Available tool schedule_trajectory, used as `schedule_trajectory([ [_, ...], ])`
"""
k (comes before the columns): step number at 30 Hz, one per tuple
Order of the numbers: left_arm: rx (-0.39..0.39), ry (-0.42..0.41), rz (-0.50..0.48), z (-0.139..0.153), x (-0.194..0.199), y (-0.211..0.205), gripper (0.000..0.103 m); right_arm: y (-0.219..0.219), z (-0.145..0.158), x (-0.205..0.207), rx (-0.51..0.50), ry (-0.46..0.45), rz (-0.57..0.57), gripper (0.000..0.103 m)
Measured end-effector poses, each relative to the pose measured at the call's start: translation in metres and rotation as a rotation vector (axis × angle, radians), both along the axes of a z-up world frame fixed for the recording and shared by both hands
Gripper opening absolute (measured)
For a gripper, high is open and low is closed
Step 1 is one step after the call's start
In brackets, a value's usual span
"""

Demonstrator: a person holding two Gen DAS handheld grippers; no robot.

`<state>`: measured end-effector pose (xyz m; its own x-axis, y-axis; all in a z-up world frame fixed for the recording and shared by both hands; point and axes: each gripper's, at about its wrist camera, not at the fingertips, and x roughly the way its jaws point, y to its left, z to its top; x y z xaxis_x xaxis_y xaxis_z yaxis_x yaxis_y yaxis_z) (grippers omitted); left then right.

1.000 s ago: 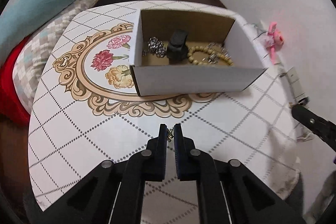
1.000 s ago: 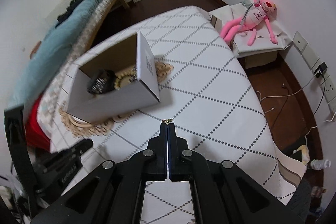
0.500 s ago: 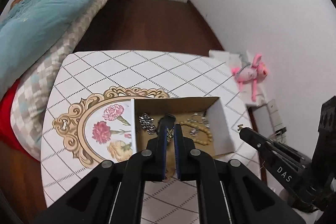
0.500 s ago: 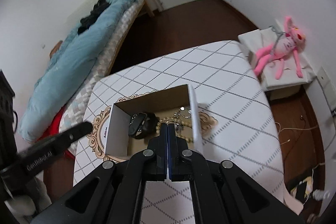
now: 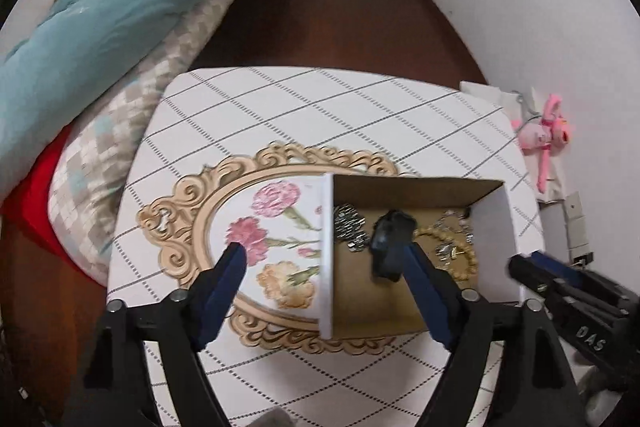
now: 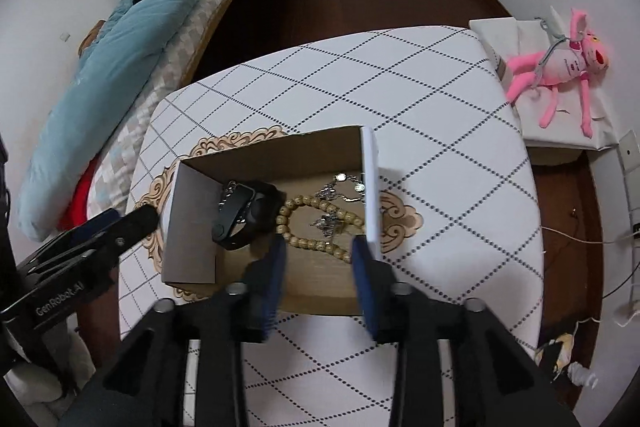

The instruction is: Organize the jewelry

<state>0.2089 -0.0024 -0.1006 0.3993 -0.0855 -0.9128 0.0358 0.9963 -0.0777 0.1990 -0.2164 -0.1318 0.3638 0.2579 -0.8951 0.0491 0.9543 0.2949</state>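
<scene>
I hold my left claw (image 5: pixel 324 263) and right claw (image 6: pixel 318 261) wide open and empty above the box (image 6: pixel 370 183), so small pieces can fall inside.

Right gripper (image 5: pixel 580 303) body, seen from left wrist view — white letters "DAS". Left gripper (image 6: pixel 72 259) body, right wrist view — "GenRobot.AI".

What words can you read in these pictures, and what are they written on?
"DAS": on the right gripper, seen from the left camera; it may be cut off.
"GenRobot.AI": on the left gripper, seen from the right camera.
The box and wall sockets show no readable text.
</scene>
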Motion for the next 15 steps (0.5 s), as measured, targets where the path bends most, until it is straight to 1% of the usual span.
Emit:
schedule_trajectory([
  [1, 0.011, 0.001, 0.005, -0.002, -0.002, 0.001, 0.098, 0.000, 0.002, -0.001, -0.027, -0.006, 0.003, 0.044],
  [2, 0.025, -0.004, 0.006, -0.003, -0.005, 0.001, 0.101, 0.000, 0.002, -0.001, -0.045, -0.007, 0.002, 0.048],
  [3, 0.040, -0.008, 0.006, -0.004, -0.007, 0.001, 0.103, -0.001, 0.002, -0.002, -0.068, -0.006, -0.002, 0.058],
  [4, 0.057, -0.013, 0.007, -0.006, -0.009, 0.000, 0.103, -0.001, 0.003, -0.002, -0.096, -0.006, -0.004, 0.075],
  [5, 0.073, -0.019, 0.006, -0.008, -0.013, -0.001, 0.103, -0.001, 0.003, -0.003, -0.149, -0.009, -0.006, 0.085],
  [6, 0.086, -0.021, 0.003, -0.012, -0.016, -0.002, 0.103, 0.000, 0.004, -0.004, -0.196, -0.011, -0.009, 0.098],
  [7, 0.096, -0.021, 0.004, -0.015, -0.017, -0.003, 0.103, 0.000, 0.003, -0.006, -0.240, -0.012, -0.010, 0.100],
  [9, 0.109, -0.018, 0.005, -0.020, -0.022, -0.004, 0.103, 0.001, 0.000, -0.010, -0.309, -0.011, -0.013, 0.100],
  [12, 0.112, -0.011, 0.007, -0.025, -0.028, -0.006, 0.103, 0.001, -0.003, -0.013, -0.348, -0.006, -0.018, 0.100],
  [15, 0.107, -0.011, 0.014, -0.024, -0.033, -0.007, 0.103, 0.000, -0.004, -0.016, -0.355, -0.006, -0.023, 0.103],
])
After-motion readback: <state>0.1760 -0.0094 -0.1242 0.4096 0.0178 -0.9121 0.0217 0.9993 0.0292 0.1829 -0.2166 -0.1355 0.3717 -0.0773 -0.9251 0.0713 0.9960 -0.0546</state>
